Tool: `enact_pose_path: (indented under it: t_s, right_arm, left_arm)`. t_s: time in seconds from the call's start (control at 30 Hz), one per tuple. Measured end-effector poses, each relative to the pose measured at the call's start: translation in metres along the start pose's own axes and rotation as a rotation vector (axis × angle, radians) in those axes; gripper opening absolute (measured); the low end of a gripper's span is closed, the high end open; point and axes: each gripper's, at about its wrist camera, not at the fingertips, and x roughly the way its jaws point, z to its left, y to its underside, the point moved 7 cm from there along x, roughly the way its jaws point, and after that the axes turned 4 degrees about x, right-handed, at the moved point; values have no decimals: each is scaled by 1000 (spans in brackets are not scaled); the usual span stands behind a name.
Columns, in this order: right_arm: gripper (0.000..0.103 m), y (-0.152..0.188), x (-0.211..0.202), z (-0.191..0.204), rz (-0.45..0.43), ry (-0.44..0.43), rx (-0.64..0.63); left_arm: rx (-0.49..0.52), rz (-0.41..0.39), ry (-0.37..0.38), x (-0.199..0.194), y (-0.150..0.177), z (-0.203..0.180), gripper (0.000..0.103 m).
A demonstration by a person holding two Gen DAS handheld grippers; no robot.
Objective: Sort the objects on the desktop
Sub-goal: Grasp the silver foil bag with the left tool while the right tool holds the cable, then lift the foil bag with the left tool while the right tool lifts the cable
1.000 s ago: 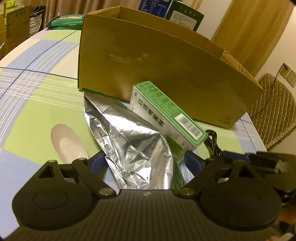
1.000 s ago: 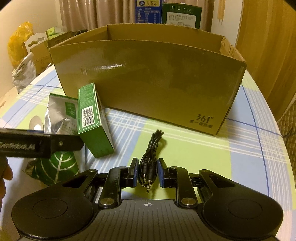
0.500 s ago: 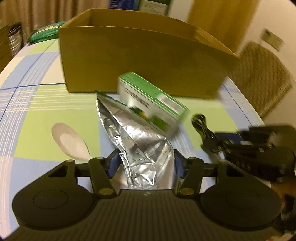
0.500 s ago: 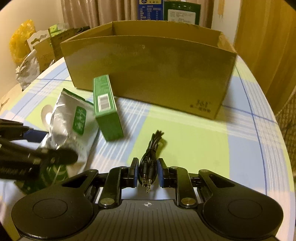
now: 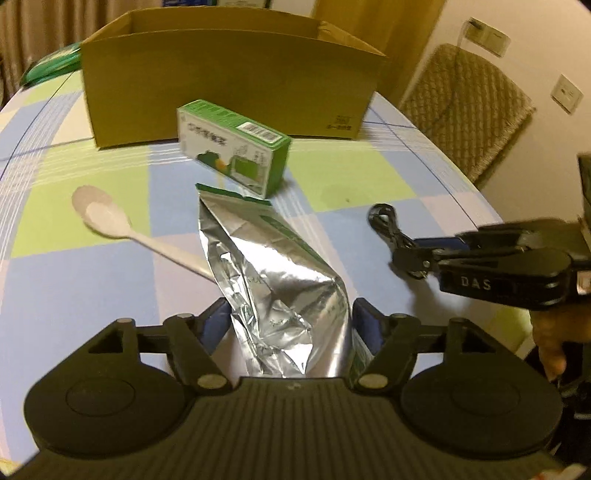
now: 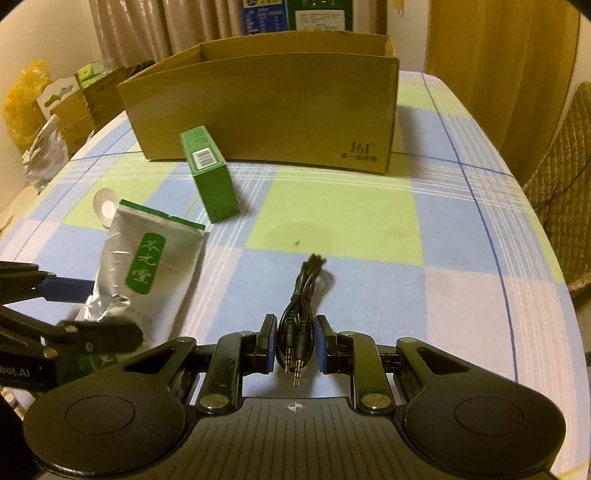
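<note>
My left gripper [image 5: 291, 325] is shut on a silver foil pouch [image 5: 269, 273] with a green label, which also shows in the right wrist view [image 6: 147, 266]. My right gripper [image 6: 295, 343] is shut on a coiled black audio cable [image 6: 301, 295], which also shows in the left wrist view [image 5: 388, 225]. A green carton [image 5: 236, 144] lies on the table in front of the open cardboard box [image 5: 221, 85]. A white spoon [image 5: 110, 218] lies left of the pouch.
The checked tablecloth [image 6: 351, 210] covers the table. A wicker chair [image 5: 465, 107] stands at the right. Bags and small boxes [image 6: 55, 107] crowd the far left, and printed cartons [image 6: 295, 14] stand behind the cardboard box.
Both grippers have pulled back from the cardboard box with their loads. The pouch has come away from the green carton, which now lies on the table.
</note>
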Motion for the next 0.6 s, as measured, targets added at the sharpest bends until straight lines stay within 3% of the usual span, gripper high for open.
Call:
enact_pose_path:
  t_s: [0.2, 0.43, 0.6]
  right_arm:
    - [18, 2, 3, -2, 1, -8, -5]
    - [25, -2, 8, -2, -18, -2, -8]
    - [38, -6, 11, -3, -32, -4, 3]
  left_arm:
    - [-41, 1, -30, 6, -4, 2, 75]
    - [-8, 33, -48, 18, -2, -2, 76]
    - [27, 30, -50, 17, -3, -4, 64]
